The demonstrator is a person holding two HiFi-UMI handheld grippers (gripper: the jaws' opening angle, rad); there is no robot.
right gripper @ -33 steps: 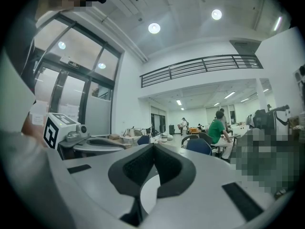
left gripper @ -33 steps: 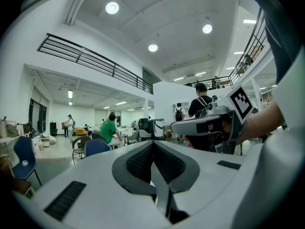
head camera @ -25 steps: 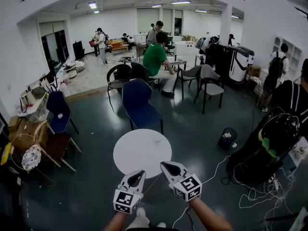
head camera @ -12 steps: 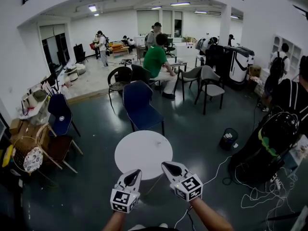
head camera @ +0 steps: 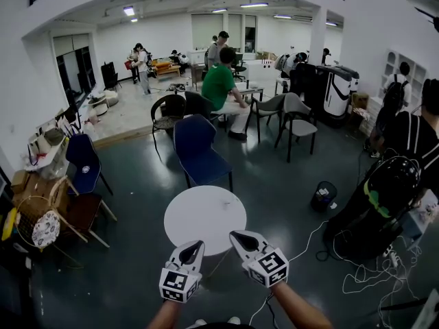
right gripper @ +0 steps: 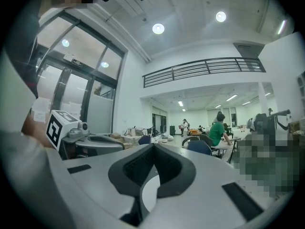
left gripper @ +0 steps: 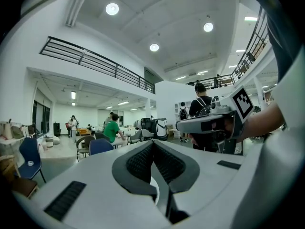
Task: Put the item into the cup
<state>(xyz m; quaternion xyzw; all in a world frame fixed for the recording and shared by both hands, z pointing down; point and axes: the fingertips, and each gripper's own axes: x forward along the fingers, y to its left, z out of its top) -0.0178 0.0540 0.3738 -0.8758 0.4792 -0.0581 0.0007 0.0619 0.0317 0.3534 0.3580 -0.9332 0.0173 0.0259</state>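
Note:
A round white table (head camera: 204, 218) stands on the dark floor just ahead of me. A tiny speck (head camera: 223, 201) lies on its top, too small to identify. No cup shows in any view. My left gripper (head camera: 196, 245) and right gripper (head camera: 236, 236) hover side by side over the table's near edge, pointing roughly level. Both are shut with nothing between the jaws. In the left gripper view its jaws (left gripper: 153, 144) meet, and the right gripper (left gripper: 214, 123) is beside it. In the right gripper view its jaws (right gripper: 153, 147) also meet, with the left gripper (right gripper: 81, 138) at the left.
A blue chair (head camera: 199, 149) stands behind the table and a wooden chair (head camera: 82, 211) to its left. A small black bin (head camera: 324, 196), a large black bag (head camera: 384, 204) and loose cables (head camera: 370, 273) lie to the right. Several people sit and stand further back.
Both grippers stay shut and keep nearly the same place at the table's near edge. The head view has shifted slightly.

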